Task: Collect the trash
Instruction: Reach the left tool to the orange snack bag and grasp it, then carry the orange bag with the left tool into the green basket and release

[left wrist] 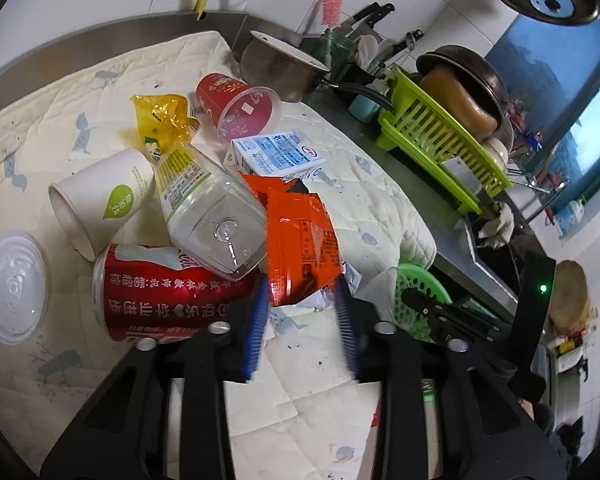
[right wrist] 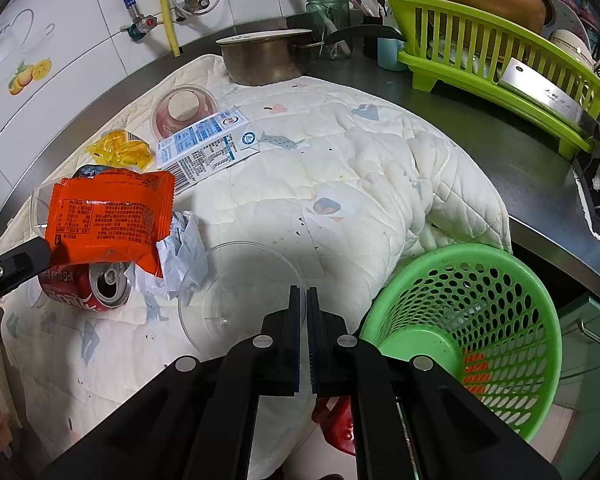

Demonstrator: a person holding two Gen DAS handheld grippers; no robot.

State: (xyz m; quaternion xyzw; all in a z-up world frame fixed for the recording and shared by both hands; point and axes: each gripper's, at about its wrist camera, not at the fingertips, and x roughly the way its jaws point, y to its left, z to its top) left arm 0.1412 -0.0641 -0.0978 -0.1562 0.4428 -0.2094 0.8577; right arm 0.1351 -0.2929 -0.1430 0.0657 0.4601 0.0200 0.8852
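Observation:
An orange wrapper leans on a clear bottle above a red cola can. My left gripper has the wrapper's lower edge between its blue pads, which meet both of its sides. My right gripper is shut on the rim of a clear plastic lid next to the green basket. A milk carton, a yellow wrapper, a red cup, a white paper cup and crumpled paper lie around.
Everything sits on a quilted cloth over a steel counter. A metal pot stands at the back, and a green dish rack with a cleaver at the right. Another clear lid lies at the far left.

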